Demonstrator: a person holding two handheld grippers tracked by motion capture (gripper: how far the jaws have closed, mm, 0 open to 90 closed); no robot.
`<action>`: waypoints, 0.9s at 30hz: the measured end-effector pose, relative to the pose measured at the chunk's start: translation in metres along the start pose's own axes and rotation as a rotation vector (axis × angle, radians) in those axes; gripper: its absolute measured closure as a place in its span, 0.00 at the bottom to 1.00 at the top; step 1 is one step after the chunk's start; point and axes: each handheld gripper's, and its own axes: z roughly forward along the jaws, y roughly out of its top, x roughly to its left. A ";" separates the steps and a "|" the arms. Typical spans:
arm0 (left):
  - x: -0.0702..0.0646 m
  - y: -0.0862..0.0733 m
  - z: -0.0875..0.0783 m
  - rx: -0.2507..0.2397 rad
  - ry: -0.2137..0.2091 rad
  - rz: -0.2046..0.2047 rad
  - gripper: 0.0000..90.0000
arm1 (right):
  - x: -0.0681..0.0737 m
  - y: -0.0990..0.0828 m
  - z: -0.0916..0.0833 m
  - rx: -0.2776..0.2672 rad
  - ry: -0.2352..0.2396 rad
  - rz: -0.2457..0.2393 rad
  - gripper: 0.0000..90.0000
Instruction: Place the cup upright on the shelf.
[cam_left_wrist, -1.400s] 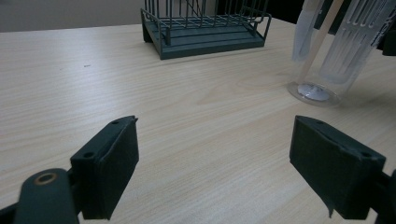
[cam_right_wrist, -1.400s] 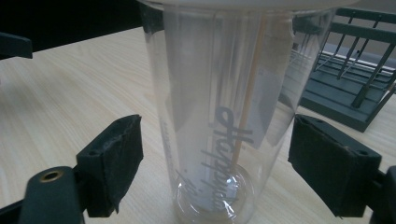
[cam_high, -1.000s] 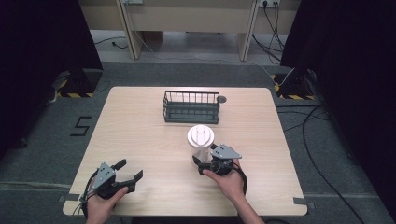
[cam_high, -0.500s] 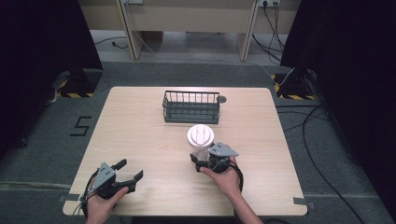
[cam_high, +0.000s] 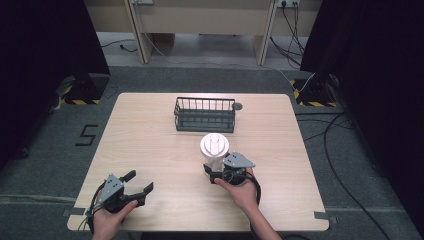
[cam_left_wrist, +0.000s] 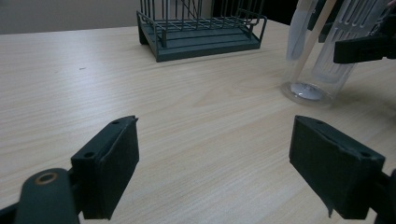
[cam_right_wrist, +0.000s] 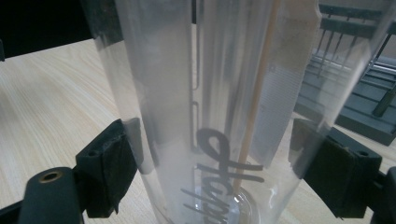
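Note:
A tall clear tumbler (cam_high: 214, 145) with a white lid stands upright near the table's middle, with a thin straw inside and dark lettering low on its wall. My right gripper (cam_high: 213, 170) is open, its jaws standing on either side of the tumbler's lower part (cam_right_wrist: 210, 116). In the right gripper view both pads (cam_right_wrist: 109, 172) lie close to the wall; I cannot tell whether they touch it. My left gripper (cam_high: 139, 182) is open over bare wood at the front left, holding nothing (cam_left_wrist: 215, 172). From there the tumbler (cam_left_wrist: 317, 56) is far to the right.
A dark wire basket (cam_high: 205, 114) sits at the back centre of the table, just beyond the tumbler, and appears in the left gripper view (cam_left_wrist: 201, 28) and the right gripper view (cam_right_wrist: 355, 93). A small grey disc (cam_high: 238, 106) lies by its right end.
My right gripper has shifted slightly left, further round the tumbler. The tumbler and my left gripper have stayed put.

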 end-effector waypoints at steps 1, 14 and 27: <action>0.000 0.000 0.000 0.001 0.000 0.002 0.17 | 0.000 0.001 0.000 -0.002 0.002 0.001 0.20; 0.000 0.000 0.000 0.001 0.001 -0.001 0.17 | -0.002 0.014 -0.004 -0.015 -0.008 -0.002 0.20; 0.000 0.000 0.001 0.003 -0.001 -0.003 0.17 | -0.007 0.025 -0.003 -0.011 -0.022 0.001 0.20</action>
